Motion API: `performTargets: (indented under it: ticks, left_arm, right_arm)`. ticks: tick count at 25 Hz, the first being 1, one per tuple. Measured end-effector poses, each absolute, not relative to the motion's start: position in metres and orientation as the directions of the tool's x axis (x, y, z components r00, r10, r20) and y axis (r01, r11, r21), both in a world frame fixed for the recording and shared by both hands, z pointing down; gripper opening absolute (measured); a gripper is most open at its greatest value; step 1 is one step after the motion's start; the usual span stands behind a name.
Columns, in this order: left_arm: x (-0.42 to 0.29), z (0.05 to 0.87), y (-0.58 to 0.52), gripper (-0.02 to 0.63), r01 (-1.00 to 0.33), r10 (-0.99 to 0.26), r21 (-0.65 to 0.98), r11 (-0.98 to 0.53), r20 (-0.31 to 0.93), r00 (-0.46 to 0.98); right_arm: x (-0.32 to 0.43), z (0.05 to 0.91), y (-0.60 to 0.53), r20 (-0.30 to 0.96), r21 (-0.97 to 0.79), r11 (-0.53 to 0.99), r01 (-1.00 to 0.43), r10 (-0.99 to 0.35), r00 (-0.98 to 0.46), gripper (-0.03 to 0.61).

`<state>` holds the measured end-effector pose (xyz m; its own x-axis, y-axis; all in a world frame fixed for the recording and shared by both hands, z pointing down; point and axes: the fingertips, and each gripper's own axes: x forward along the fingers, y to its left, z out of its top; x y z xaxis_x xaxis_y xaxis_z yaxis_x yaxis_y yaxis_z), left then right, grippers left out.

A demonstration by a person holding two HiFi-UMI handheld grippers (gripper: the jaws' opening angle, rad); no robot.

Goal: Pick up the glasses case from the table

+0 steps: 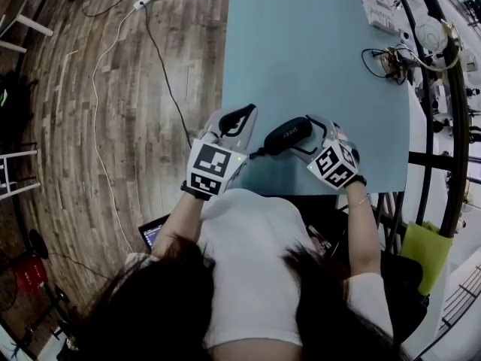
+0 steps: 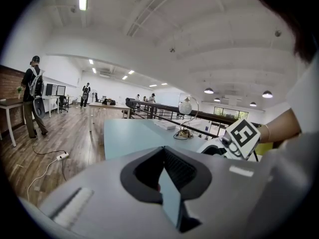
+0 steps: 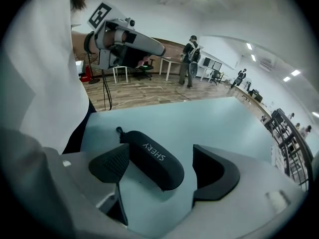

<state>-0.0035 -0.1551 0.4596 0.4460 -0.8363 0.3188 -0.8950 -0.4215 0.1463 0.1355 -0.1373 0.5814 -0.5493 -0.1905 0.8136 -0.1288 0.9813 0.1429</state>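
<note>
The right hand-held gripper [image 3: 163, 169] holds its jaws spread wide around the black glasses case [image 3: 152, 158], which lies at the worktop's [image 3: 199, 123] 6 o'clock edge, ready to close, while the left hand-held gripper [image 2: 164, 176] hangs closed and empty at 9 o'clock.

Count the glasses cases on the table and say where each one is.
1. The glasses case lies on the table by its near edge, between the open jaws of the right gripper. None seems hidden.

Black oblong glasses case [image 1: 287, 135] on pale-blue table [image 1: 316, 51]
</note>
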Motion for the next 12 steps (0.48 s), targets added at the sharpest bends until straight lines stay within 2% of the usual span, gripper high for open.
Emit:
performTargets:
  ticks: [12]
  left_arm:
    - [-0.004,0.467,-0.159,0.057,-0.901,-0.838,0.159,-0.404,0.332,0.434]
  right_arm:
    - [0.132,0.616,-0.131,0.907,0.16,0.966,0.203,-0.063,-0.417,0.373]
